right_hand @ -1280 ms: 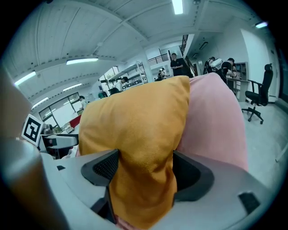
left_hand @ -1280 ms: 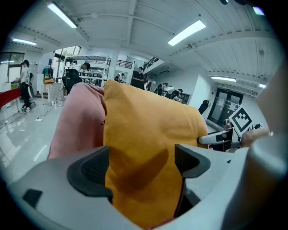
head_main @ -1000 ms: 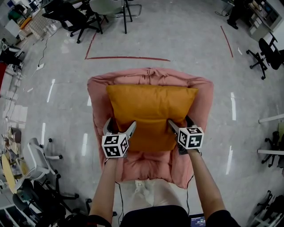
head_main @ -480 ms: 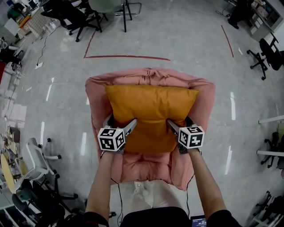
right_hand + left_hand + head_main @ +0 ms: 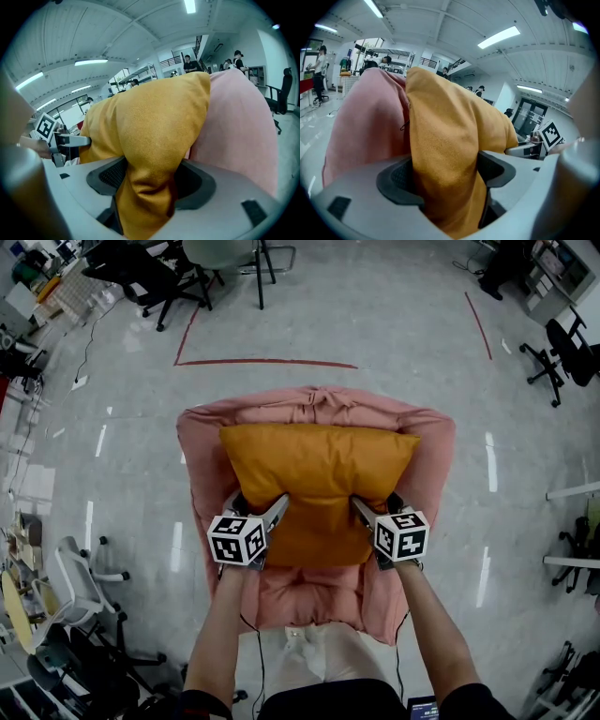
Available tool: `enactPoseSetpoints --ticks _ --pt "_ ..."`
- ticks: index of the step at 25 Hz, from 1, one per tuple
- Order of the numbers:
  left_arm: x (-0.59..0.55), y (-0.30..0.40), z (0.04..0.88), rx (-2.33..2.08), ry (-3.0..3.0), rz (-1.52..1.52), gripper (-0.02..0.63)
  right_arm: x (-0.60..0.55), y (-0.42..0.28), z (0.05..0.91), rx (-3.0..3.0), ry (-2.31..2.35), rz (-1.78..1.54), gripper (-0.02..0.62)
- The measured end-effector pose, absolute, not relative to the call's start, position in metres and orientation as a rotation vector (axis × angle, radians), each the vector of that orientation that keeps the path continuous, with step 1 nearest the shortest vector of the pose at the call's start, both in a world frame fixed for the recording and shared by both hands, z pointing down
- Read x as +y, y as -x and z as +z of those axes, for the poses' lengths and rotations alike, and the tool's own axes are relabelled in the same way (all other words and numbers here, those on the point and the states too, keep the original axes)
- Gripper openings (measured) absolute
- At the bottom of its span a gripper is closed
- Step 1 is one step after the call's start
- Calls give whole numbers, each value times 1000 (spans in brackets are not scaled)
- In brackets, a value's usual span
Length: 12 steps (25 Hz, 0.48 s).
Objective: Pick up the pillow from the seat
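Observation:
An orange pillow [image 5: 319,470] leans against the back of a pink armchair [image 5: 319,594]. My left gripper [image 5: 256,504] has its jaws around the pillow's lower left corner. In the left gripper view the orange fabric [image 5: 445,140] fills the gap of the left gripper [image 5: 445,176] and bunches against both pads. My right gripper [image 5: 377,504] is around the lower right corner. There too the fabric [image 5: 154,126] is pinched in the right gripper [image 5: 152,180]. Both pairs of jaws have just been closing with the pillow between them. The pillow still rests on the seat.
The armchair stands on a shiny grey floor with a red tape line [image 5: 267,362] behind it. Black office chairs [image 5: 150,273] stand at the far left, another chair [image 5: 565,352] at the right, and a white chair [image 5: 80,577] at the near left. The person's legs are right at the seat's front edge.
The left gripper has slid a little forward and left onto the pillow's corner. Both grippers' jaws have narrowed onto the fabric. The pillow has hardly moved.

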<state>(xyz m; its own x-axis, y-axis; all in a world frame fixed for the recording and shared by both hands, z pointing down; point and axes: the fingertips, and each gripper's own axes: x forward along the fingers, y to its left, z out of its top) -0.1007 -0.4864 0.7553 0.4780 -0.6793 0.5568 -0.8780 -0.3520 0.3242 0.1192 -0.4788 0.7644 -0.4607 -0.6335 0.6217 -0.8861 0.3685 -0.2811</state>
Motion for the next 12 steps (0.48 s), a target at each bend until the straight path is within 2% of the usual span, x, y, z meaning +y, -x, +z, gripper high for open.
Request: enactPoseSetpoints --ticks 2,6,12 --pt "-485 98 755 -1272 -2131 441 365 -477 -117 763 -2225 -1314 812 292" --pt "-479 95 755 -1253 -2118 453 295 -474 -112 762 -2236 -1311 790 221" --pt "-473 90 754 -1254 -2116 446 232 -468 -108 761 -2250 -1289 797 153"
